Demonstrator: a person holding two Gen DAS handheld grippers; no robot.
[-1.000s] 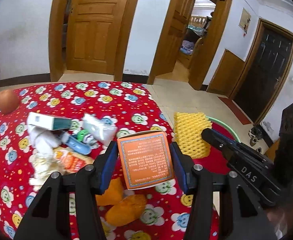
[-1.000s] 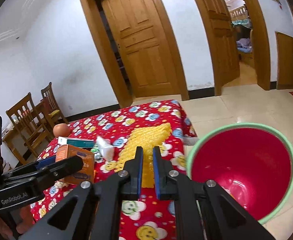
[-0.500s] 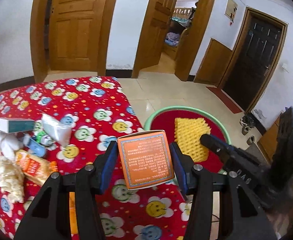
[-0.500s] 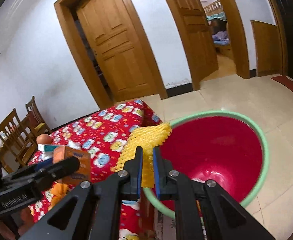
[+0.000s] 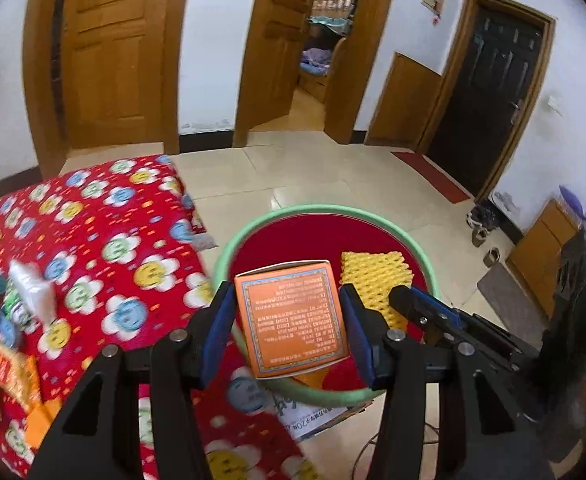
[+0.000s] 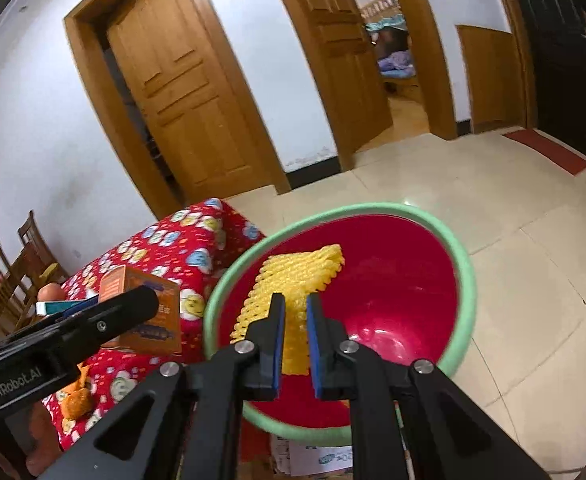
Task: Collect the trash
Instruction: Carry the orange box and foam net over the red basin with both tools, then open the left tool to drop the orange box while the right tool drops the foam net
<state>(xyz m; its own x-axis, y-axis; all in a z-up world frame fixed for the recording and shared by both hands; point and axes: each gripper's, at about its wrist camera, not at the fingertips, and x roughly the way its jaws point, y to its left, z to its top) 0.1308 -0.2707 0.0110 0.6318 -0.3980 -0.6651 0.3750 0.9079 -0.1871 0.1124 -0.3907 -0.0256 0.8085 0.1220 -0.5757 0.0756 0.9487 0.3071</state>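
Left wrist: orange box (image 5: 293, 316) clamped btwn jaws, over basin (image 5: 421, 248).

The orange box (image 5: 293, 316) is printed cardboard with a matt face. The yellow foam net (image 6: 293, 296) is soft, ribbed mesh. The basin (image 6: 459, 280) is smooth glossy plastic, red inside with a green rim. The tablecloth (image 5: 105, 236) is printed cloth. Both grippers, left (image 5: 289, 334) and right (image 6: 295, 338), are matt black plastic with blue pads (image 5: 215, 332) and bright metal screws. The doors (image 6: 189, 92) are varnished wood; the floor (image 6: 533, 240) is glossy tile.
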